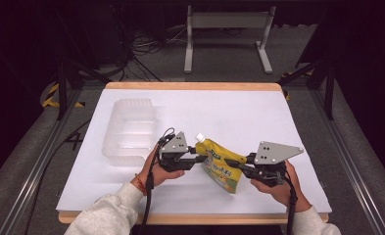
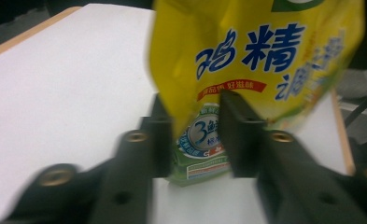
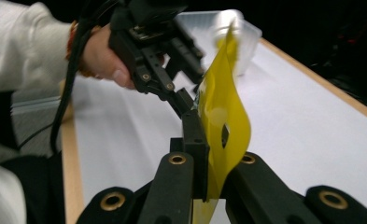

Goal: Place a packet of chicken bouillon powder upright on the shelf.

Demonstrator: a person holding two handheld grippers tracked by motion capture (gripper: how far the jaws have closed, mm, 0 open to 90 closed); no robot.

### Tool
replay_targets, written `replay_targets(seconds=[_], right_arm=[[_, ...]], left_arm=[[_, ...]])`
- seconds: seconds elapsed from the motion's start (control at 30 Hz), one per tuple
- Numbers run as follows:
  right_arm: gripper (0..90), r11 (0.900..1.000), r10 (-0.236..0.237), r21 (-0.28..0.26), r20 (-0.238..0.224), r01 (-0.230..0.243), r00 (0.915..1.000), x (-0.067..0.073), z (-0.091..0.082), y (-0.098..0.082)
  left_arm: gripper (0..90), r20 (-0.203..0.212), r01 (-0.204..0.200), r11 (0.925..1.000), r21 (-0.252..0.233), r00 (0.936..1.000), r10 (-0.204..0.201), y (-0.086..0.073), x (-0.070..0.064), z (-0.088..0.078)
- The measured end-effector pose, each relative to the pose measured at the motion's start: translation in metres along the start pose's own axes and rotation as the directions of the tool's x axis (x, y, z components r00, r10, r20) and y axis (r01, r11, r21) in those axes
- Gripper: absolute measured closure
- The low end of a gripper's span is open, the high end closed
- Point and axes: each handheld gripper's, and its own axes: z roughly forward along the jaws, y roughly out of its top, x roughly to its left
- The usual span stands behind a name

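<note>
Yellow spout pouch [image 1: 223, 169] is held clear of the white table [image 1: 258, 112], above its near edge, about midway between the near corners. Right gripper [image 1: 244, 160] is clamped on the pouch's thin side seam; in the right gripper view the film is pinched flat between the jaws. Left gripper [image 1: 200, 157] is closed on the opposite edge; the left gripper view shows its pads [image 2: 237, 133] pressing the printed face on either side. No earlier frame to compare.

Judgement: two grips on opposite edges keep the soft pouch spread and stop it sagging, probably for carrying it toward the clear plastic tray [image 1: 129, 129] by the left edge.

Orientation: long axis tilted, running from white cap [image 1: 199, 138], up and toward the tray, down to the base nearest the person. Printed face is toward the left gripper.
</note>
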Motion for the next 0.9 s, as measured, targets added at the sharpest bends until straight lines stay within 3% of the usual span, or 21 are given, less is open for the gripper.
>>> replay_targets(seconds=[0.03,0.17,0.27,0.47,0.67,0.9], right_arm=[[89.9,1.000,0.013,-0.008,0.025,-0.012,0.9996,0.000,0.000,-0.001],[89.9,0.999,0.042,-0.030,0.097,-0.039,0.9944,-0.003,0.001,-0.007],[89.6,0.996,0.076,-0.053,0.106,-0.071,0.9914,-0.006,0.000,-0.010],[89.6,0.992,0.094,-0.102,0.141,-0.080,0.9855,-0.006,0.000,-0.010],[90.0,0.988,0.094,-0.138,0.134,-0.075,0.9865,-0.002,0.006,-0.007],[90.0,0.986,0.081,-0.158,0.156,-0.056,0.9845,0.001,0.016,0.002]], left_arm=[[81.6,0.014,0.008,1.0000,-0.005,0.9999,-0.008,-0.001,0.002,-0.001],[88.1,-0.002,0.005,1.0000,-0.002,1.0000,-0.005,0.000,0.000,-0.001],[89.5,-0.005,0.014,0.9997,-0.020,0.9999,-0.014,0.001,-0.001,-0.003],[89.7,-0.052,-0.001,0.9999,-0.016,0.9987,0.000,0.007,-0.004,-0.007],[89.4,-0.069,0.024,0.9996,-0.014,0.9973,-0.025,0.008,-0.001,-0.012],[89.4,-0.134,0.024,0.9996,-0.013,0.9906,-0.025,0.012,-0.001,-0.023]])
